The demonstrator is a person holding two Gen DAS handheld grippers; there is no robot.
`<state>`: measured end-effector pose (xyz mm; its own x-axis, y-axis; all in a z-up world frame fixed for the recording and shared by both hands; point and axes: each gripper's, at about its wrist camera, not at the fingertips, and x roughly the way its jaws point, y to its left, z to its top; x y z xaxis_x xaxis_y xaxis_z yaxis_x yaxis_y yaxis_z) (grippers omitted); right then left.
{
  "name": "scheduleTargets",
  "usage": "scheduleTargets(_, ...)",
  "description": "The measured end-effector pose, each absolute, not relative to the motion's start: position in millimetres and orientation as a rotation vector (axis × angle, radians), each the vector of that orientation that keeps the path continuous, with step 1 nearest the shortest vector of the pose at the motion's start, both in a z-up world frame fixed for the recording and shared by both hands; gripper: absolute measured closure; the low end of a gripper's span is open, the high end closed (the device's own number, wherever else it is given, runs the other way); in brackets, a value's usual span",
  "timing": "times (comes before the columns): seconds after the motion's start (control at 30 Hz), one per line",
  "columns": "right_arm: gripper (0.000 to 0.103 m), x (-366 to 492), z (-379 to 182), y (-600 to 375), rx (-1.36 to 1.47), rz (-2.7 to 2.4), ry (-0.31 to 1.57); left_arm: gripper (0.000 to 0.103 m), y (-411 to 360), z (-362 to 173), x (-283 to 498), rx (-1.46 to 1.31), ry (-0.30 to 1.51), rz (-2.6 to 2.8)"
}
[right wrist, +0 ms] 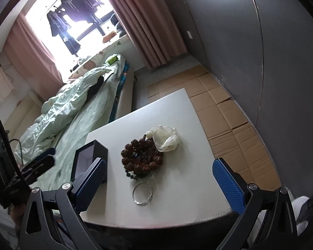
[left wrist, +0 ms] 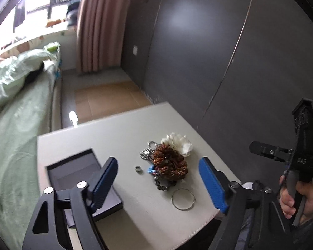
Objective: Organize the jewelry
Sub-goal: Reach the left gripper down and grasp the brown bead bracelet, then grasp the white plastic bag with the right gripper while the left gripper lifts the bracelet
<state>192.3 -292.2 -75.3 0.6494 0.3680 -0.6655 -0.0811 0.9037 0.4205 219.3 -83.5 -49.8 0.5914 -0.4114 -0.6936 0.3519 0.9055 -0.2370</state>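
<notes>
Left wrist view: both grippers, left [left wrist: 158, 179] and right [right wrist: 156, 179], gape empty; thin, stiff, slippery silver wire bangle [left wrist: 183, 199] probably wants pinching across its near rim.

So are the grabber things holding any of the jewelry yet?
No. Both the left gripper and right gripper are open and empty above the table.

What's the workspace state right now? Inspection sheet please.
Surface: white table, jewelry near its middle.
Job's things: open dark box at left; brown bead bracelet; silver bangle nearest; small ring; white flower piece; silver chain.
Clutter: nothing seen.
Grippers: left gripper and right gripper open, empty, above table.
Cables: black cord on right gripper.
Surroundings: bed, pink curtains, cardboard on the floor.
</notes>
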Motion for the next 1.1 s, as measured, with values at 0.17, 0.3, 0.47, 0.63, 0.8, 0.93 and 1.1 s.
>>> scheduleTargets(0.17,0.014,218,-88,-295,0.389,0.26,0.879,0.037,-96,-78,256,-0.134,0.962,-0.463)
scheduleTargets(0.3,0.019,238,-97,-292,0.38,0.252,0.92,0.045,-103,-99,278,-0.157,1.046,-0.453)
scheduleTargets(0.47,0.019,255,-105,-292,0.372,0.245,0.95,0.049,-112,-117,290,-0.166,1.086,-0.476)
scheduleTargets(0.63,0.019,271,-116,-285,0.36,0.249,0.988,0.064,-119,-136,299,-0.159,1.135,-0.493)
scheduleTargets(0.8,0.019,286,-126,-270,0.321,0.257,1.028,0.083,-121,-135,300,-0.137,1.117,-0.491)
scheduleTargets(0.93,0.022,296,-130,-260,0.309,0.281,1.047,0.083,-116,-119,297,-0.149,1.059,-0.501)
scheduleTargets(1.1,0.024,304,-134,-252,0.312,0.3,1.063,0.083,-108,-95,288,-0.166,0.99,-0.517)
